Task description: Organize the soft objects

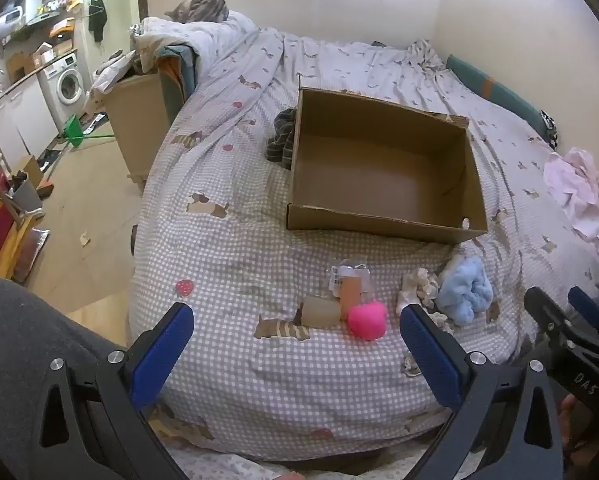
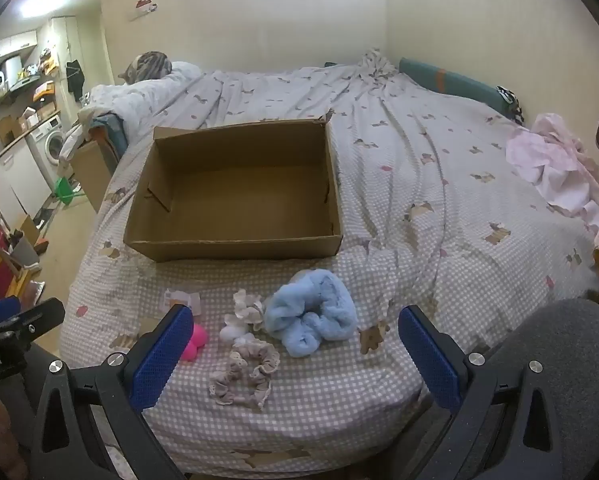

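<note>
An open cardboard box [image 1: 383, 224] [image 2: 235, 248] sits on the bed and holds nothing. In front of it lie a pink sponge [image 1: 367, 319] [image 2: 197, 340], a beige sponge block [image 1: 321, 311], a packaged orange sponge [image 1: 349, 284], a white scrunchie [image 1: 417, 286] [image 2: 245, 312], a fluffy blue scrunchie [image 1: 465, 290] [image 2: 313, 312] and a beige frilly scrunchie [image 2: 245, 376]. My left gripper [image 1: 297, 356] is open and empty, just short of the sponges. My right gripper [image 2: 297, 356] is open and empty, just short of the scrunchies.
The bed has a checked cover [image 1: 235, 256] with dog prints. A dark striped cloth [image 1: 281, 140] lies left of the box. Pink clothes [image 2: 551, 172] lie at the right edge. A cat [image 1: 199, 8] rests on the pillow. The floor and a washing machine [image 1: 65, 80] are at left.
</note>
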{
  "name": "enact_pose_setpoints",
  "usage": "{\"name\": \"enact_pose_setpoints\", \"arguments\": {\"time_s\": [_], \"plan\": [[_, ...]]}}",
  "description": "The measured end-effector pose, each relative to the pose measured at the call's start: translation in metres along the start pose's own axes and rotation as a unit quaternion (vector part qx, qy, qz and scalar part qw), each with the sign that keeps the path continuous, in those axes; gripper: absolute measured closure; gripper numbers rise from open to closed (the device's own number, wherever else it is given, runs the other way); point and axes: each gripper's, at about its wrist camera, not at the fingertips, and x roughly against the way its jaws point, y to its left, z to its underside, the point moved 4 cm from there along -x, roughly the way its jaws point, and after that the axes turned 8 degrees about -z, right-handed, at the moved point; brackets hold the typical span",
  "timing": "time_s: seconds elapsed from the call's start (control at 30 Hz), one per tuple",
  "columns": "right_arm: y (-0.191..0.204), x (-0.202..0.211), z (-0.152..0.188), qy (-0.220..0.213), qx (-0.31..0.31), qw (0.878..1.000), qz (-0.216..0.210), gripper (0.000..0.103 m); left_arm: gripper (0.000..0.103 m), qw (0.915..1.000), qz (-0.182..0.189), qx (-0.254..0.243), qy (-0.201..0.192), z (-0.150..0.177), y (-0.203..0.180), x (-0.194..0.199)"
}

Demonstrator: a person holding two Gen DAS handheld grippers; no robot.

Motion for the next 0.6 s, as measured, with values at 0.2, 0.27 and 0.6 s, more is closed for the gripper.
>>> {"name": "enact_pose_setpoints", "arguments": {"time_s": [0.2,0.27,0.6], "plan": [[-0.0003,-0.0002,-0.0002,-0.002,0.000,1.000,-0.003,0.000,0.000,1.0000,-0.005,0.004,0.004,0.0010,-0.0003,0.0014],[0.0005,0.0001,0.0000,-0.001,0.002,1.000,-0.004,0.000,0.000,1.0000,-0.006,0.005,0.005,0.0015,-0.0009,0.0024],[0.0006,0.0002,0.0002,0.000,0.000,1.000,-0.005,0.000,0.000,1.0000,-0.005,0.000,0.003,0.0007,-0.0009,-0.0033]]}}
